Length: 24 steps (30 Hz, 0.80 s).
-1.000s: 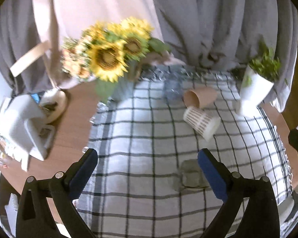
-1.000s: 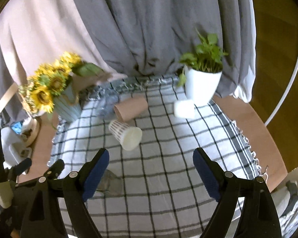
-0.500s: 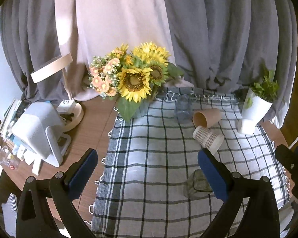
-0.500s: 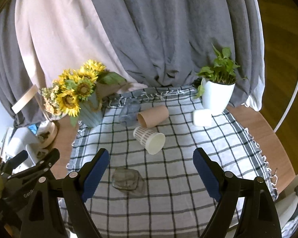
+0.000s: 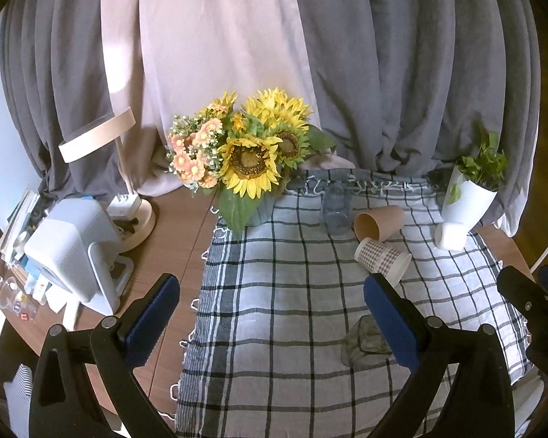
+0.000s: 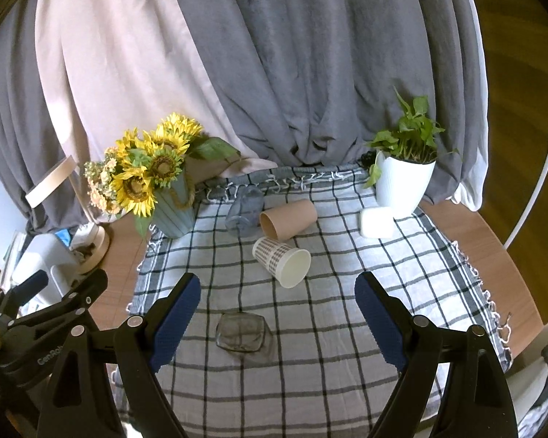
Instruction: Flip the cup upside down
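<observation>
Several cups sit on the checked tablecloth (image 6: 347, 346). A dark glass cup (image 6: 242, 335) stands upside down near the front, partly behind my left finger in the left wrist view (image 5: 361, 343). A patterned paper cup (image 6: 282, 262) (image 5: 381, 258), a brown paper cup (image 6: 288, 218) (image 5: 379, 222) and a clear glass (image 6: 245, 211) (image 5: 335, 208) lie on their sides farther back. My left gripper (image 5: 270, 325) and right gripper (image 6: 277, 317) are both open and empty, held high above the front of the table.
A sunflower bouquet in a blue vase (image 6: 153, 182) stands at the back left. A white plant pot (image 6: 402, 182) and a small white box (image 6: 376, 222) stand at the back right. A white appliance (image 5: 69, 252) and a lamp base (image 5: 135, 219) sit on the wooden table at the left.
Both grippers have pulled back and up from the table, so the cups look smaller and farther away. The cups have not moved.
</observation>
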{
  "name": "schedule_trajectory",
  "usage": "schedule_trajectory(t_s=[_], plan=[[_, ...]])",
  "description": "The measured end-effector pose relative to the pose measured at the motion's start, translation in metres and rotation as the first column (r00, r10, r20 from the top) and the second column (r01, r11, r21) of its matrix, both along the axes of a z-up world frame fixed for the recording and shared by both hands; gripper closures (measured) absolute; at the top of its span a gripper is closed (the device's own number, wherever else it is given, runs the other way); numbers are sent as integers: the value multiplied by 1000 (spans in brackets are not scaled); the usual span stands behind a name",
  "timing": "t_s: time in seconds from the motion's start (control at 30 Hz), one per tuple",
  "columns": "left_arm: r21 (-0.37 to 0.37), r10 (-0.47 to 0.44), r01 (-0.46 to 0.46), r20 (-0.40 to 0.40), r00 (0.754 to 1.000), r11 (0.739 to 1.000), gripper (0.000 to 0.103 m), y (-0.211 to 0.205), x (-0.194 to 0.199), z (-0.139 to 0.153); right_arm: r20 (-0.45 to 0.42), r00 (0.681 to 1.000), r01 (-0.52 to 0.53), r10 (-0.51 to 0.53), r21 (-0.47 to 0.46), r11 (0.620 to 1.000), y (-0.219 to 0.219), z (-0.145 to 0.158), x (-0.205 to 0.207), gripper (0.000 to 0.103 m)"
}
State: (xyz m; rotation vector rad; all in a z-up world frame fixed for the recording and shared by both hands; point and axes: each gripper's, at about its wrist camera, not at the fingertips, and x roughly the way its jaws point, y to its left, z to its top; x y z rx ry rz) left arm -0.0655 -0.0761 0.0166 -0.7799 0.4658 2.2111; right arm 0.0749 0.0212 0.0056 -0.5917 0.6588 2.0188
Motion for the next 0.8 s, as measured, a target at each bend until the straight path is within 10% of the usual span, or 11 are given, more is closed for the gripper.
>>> schedule_trajectory(t_s=[0.8], plan=[[1,3,-3,5,1000,1000,0,2,-1,1,9,1000,-5,5,-4,1000,0,-1,-1,17]])
